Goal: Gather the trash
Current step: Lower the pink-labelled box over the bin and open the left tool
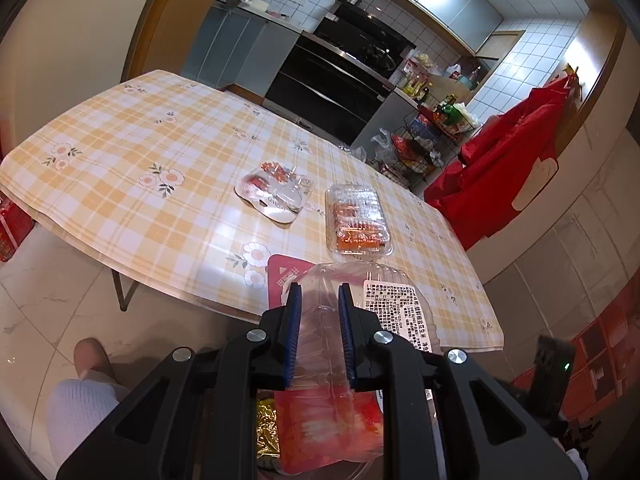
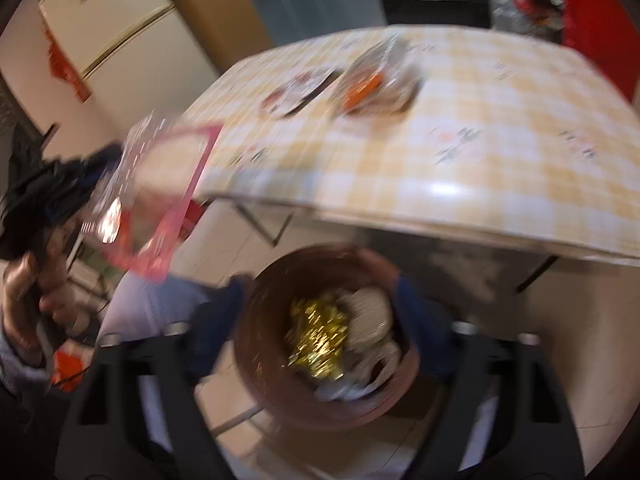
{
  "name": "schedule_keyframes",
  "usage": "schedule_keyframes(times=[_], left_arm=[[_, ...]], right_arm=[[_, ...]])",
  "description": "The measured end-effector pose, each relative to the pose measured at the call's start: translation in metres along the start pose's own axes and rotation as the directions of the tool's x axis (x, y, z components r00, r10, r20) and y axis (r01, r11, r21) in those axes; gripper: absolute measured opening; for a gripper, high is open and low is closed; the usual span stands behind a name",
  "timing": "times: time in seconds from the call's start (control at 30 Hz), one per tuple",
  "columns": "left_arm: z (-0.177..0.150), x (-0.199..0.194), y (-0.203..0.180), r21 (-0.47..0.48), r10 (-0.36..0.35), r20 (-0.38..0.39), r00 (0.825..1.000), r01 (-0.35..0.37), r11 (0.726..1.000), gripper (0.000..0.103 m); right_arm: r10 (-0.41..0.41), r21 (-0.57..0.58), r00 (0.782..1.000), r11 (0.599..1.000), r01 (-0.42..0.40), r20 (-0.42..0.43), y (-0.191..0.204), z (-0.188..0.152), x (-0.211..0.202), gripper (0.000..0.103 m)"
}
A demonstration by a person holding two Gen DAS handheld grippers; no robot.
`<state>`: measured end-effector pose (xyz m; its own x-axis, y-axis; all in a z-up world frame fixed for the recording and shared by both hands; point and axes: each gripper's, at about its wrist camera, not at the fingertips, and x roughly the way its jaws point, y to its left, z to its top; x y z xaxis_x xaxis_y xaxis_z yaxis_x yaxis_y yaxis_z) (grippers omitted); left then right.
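Clamping a clear tray (image 1: 356, 320) with its pink card, the left gripper (image 1: 319, 300) should hang squarely over the bin (image 2: 326, 336) before letting go, while the right gripper (image 2: 320, 316), jaws apart and empty, straddles the bin's rim.

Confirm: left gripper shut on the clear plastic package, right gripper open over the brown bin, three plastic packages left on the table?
Not three: two. The left wrist view shows only a flat clear packet and a clear clamshell box left on the table. The rest holds: left gripper is shut on the clear plastic package, and the right gripper is open over the brown bin.
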<state>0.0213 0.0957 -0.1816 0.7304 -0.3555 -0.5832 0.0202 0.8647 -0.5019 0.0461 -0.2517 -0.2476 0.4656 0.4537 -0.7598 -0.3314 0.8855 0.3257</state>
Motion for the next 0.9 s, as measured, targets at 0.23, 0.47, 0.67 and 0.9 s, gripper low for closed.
schedule_keyframes(times=[0.23,0.47,0.67,0.9], left_arm=[[-0.009,0.016,-0.011,0.028,-0.021,-0.056,0.998,0.022,0.999,0.018],[-0.02,0.033,-0.024,0.049,-0.055,-0.125,0.991,0.061,0.997,0.019],[-0.029,0.045,-0.037,0.058,-0.089,-0.165,0.982,0.099,0.993,0.019],[-0.038,0.062,-0.035,-0.001,-0.14,-0.221,0.965,0.143,0.99,0.063]], right_arm=[[-0.091,0.054,0.99,0.995,0.085,0.112,-0.019,0.015,-0.027,0.097],[-0.127,0.124,0.978,0.986,0.108,0.163,-0.043,0.019,-0.047,0.097],[-0.136,0.171,0.976,0.979,0.107,0.169,-0.057,0.015,-0.051,0.097],[-0.138,0.182,0.975,0.978,0.107,0.172,-0.061,0.014,-0.052,0.097]])
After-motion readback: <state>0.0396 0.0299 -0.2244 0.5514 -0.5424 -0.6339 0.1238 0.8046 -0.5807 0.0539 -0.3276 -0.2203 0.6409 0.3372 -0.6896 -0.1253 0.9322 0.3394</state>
